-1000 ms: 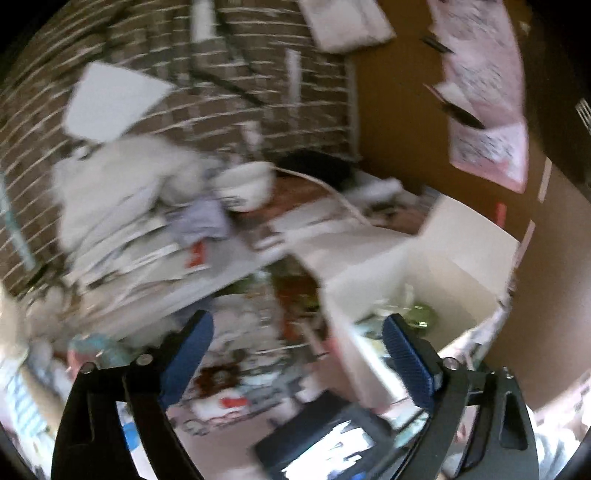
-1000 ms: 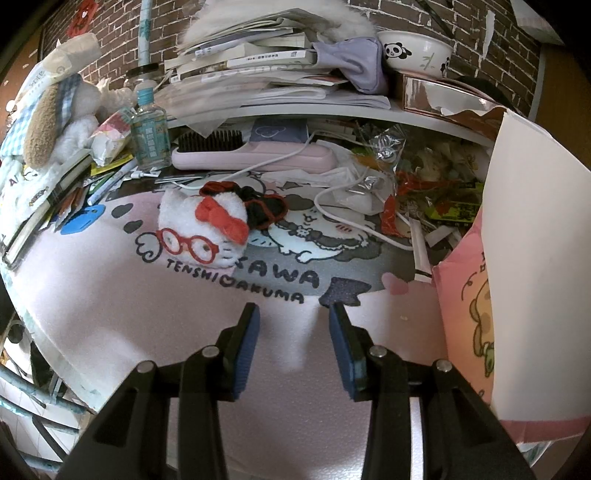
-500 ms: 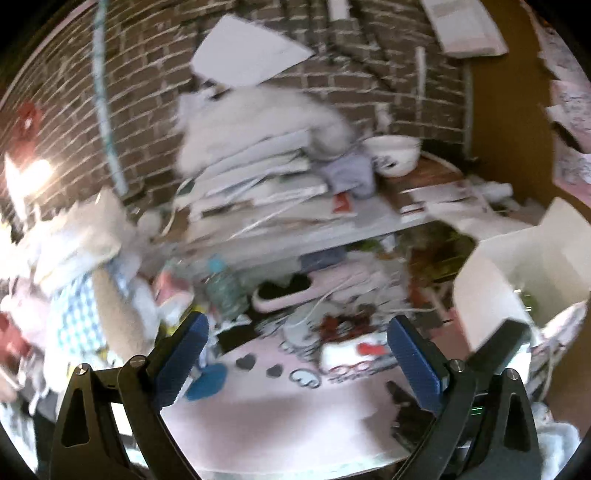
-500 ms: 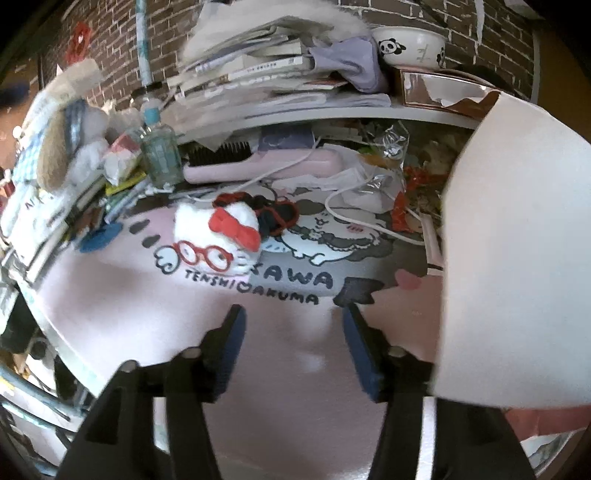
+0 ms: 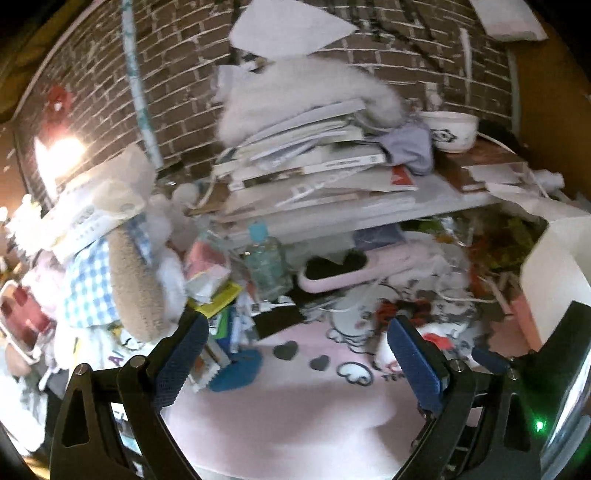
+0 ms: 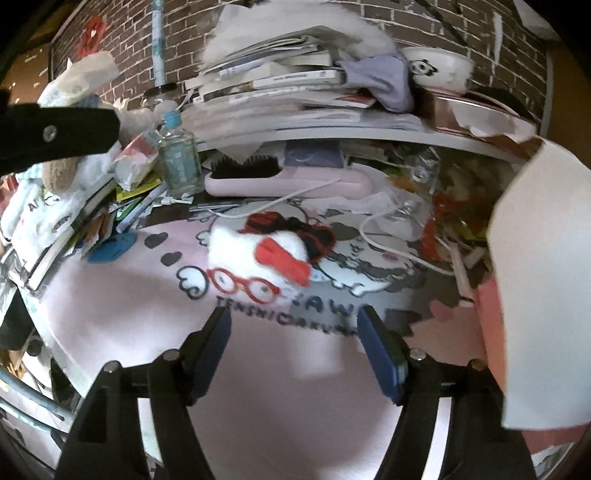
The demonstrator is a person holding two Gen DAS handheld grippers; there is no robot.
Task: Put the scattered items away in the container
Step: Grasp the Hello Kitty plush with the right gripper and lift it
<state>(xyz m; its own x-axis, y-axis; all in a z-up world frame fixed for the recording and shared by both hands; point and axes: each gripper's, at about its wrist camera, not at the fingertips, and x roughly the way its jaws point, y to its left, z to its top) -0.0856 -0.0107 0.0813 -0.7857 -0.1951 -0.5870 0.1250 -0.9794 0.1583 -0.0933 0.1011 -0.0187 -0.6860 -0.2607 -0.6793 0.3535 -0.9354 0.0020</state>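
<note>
Two hand-held grippers: left hand-held gripper [image 5: 295,354] and right hand-held gripper [image 6: 295,350], both spread wide, empty.
Plush toy [image 6: 258,258]: frame centre, on pink counter [image 6: 295,387], ahead of right fingers.
White box [image 6: 543,280]: right edge.

A brown brick wall [image 6: 303,14] backs a white shelf [image 6: 332,131] bearing a tilted stack of books and papers [image 6: 280,79], a crumpled lavender cloth [image 6: 380,83] and a white panda-print ceramic bowl [image 6: 439,70]; a pink cartoon-printed desk mat [image 6: 140,314] lies below.
</note>
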